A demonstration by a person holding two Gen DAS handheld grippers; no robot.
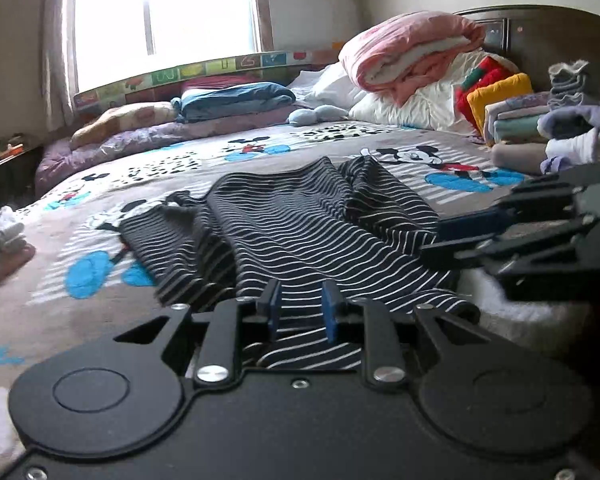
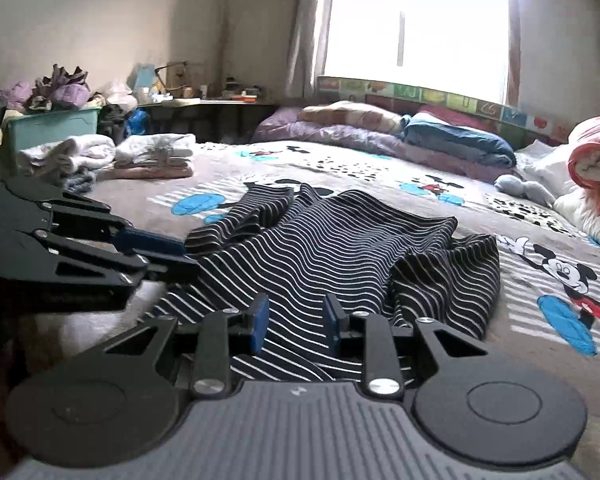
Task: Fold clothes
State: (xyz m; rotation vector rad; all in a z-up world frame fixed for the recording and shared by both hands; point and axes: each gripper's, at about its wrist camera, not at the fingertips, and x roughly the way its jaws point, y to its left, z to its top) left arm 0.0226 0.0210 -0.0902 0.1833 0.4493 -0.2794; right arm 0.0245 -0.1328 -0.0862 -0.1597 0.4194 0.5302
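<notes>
- Left gripper [image 1: 300, 306]: blue pads parted, striped garment [image 1: 300, 216] lying between them, not pinched.
- Right gripper [image 2: 294, 318]: jaws likewise apart over the same garment's near hem.
- Striped garment: dark with white lines, rumpled, spread on the cartoon-mouse bedspread [image 2: 540, 280].
- Folded clothes [image 1: 540, 128]: stacked near the headboard.
- Writing: none legible.

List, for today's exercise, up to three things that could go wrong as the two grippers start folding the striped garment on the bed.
1. The striped garment lies rumpled, one side bunched; folding now may trap creases.
2. Both the left gripper and right gripper have jaws open over the near hem, close together; they might bump each other or pinch the cartoon bedcover too.
3. Folded stacks sit nearby; a wide swing could topple them.
</notes>
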